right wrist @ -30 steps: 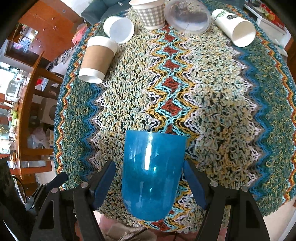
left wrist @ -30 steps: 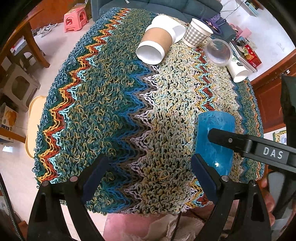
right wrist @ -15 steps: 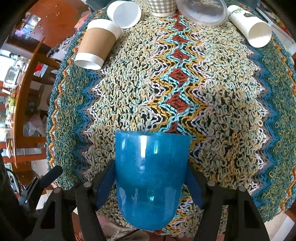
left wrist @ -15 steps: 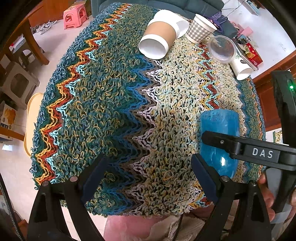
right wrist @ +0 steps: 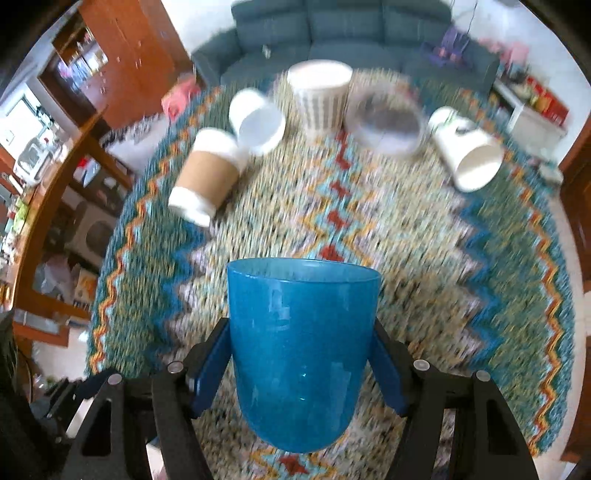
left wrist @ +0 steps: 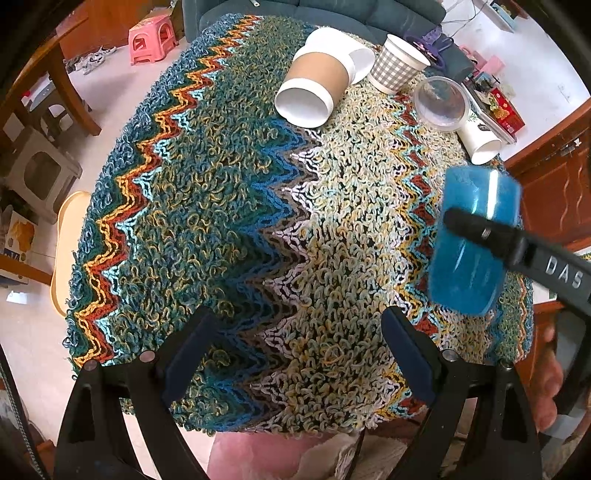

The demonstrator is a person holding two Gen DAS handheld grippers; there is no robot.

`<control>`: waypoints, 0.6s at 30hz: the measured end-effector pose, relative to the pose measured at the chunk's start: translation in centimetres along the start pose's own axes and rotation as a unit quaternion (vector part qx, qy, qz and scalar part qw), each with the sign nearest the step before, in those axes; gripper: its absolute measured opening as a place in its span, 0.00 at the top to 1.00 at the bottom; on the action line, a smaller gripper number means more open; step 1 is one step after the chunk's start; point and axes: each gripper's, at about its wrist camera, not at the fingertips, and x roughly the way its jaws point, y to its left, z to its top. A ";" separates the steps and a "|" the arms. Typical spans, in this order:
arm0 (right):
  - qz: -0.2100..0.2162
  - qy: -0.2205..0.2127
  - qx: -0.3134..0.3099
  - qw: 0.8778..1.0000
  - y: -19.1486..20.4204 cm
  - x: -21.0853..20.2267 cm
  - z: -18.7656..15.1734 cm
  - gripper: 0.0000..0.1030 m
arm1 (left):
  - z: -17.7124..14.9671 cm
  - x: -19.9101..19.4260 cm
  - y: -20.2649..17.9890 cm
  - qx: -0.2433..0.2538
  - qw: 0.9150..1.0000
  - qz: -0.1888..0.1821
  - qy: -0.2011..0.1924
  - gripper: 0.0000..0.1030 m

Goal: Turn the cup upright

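L wrist view: L gripper (left wrist: 295, 350) idle, fingers spread wide, nothing between them, hovering over near edge of bench (left wrist: 207, 206). Blue cup (left wrist: 474, 240) at 3 o'clock, off the cloth, tilted, clamped across its middle by R gripper finger (left wrist: 491, 234). Sleeved cup (left wrist: 314, 88) lies on its side at 12 o'clock; checked cup (left wrist: 397, 64) upright just beside it; clear lid (left wrist: 441, 103) and white cup (left wrist: 480, 138) at 1–2 o'clock. Hand (left wrist: 550, 384) at 4 o'clock.

R wrist view: R gripper (right wrist: 301, 358) closed on cup (right wrist: 301, 350), pads flat on both sides. Rim faces away toward 12 o'clock, rounded base toward 6. Background smeared w/ motion blur.

Step in hand: lift-and-rotate, mid-flip. Judged approx. halfway; cup not yet set down. Next move calls for finishing the wrist turn till base points down, lowering onto clear cloth, then releasing. Risk: loopy cloth gives uneven footing for a rounded base.

Vs 0.5 s ago: cup sat lower, near the cloth; now raised and tilted. R view has swung up, sofa (right wrist: 332, 33) now in sight. L gripper unchanged.
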 end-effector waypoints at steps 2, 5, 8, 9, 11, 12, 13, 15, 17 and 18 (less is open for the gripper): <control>-0.021 -0.042 -0.006 0.999 -0.1 -0.4 0.3 0.31 | 0.0 0.0 0.0 -0.001 1.000 -0.001 -0.002 0.10; -0.028 -0.083 -0.003 0.996 -0.6 -0.5 0.9 0.31 | 0.1 0.0 0.0 -0.001 1.000 -0.001 -0.004 0.10; -0.044 -0.113 0.003 0.993 -1.1 0.0 1.1 0.31 | 0.3 0.1 -0.1 -0.004 1.000 0.001 -0.006 0.10; -0.050 -0.121 0.006 0.991 -1.4 0.1 1.1 0.31 | 0.4 0.2 -0.3 -0.005 1.000 0.002 -0.007 0.10; -0.068 -0.139 0.017 0.988 -2.2 0.5 1.1 0.31 | 0.4 0.2 -0.3 -0.006 1.000 0.003 -0.010 0.10; -0.076 -0.143 0.022 0.987 -2.7 0.6 1.2 0.31 | 0.4 0.1 -0.3 -0.006 1.000 0.003 -0.011 0.10; -0.088 -0.149 0.028 0.984 -3.3 0.8 1.2 0.31 | 0.5 0.1 -0.4 -0.005 1.000 0.004 -0.012 0.10; -0.105 -0.162 0.034 0.981 -4.3 0.7 1.1 0.31 | 0.6 0.2 -0.6 -0.003 1.000 0.005 -0.012 0.10; -0.106 -0.169 0.034 0.979 -5.1 0.9 0.7 0.31 | 0.6 0.2 -0.7 -0.001 1.000 0.005 -0.013 0.10; -0.103 -0.169 0.032 0.980 -5.4 1.1 0.5 0.31 | 0.6 0.2 -0.9 0.000 1.000 0.004 -0.013 0.10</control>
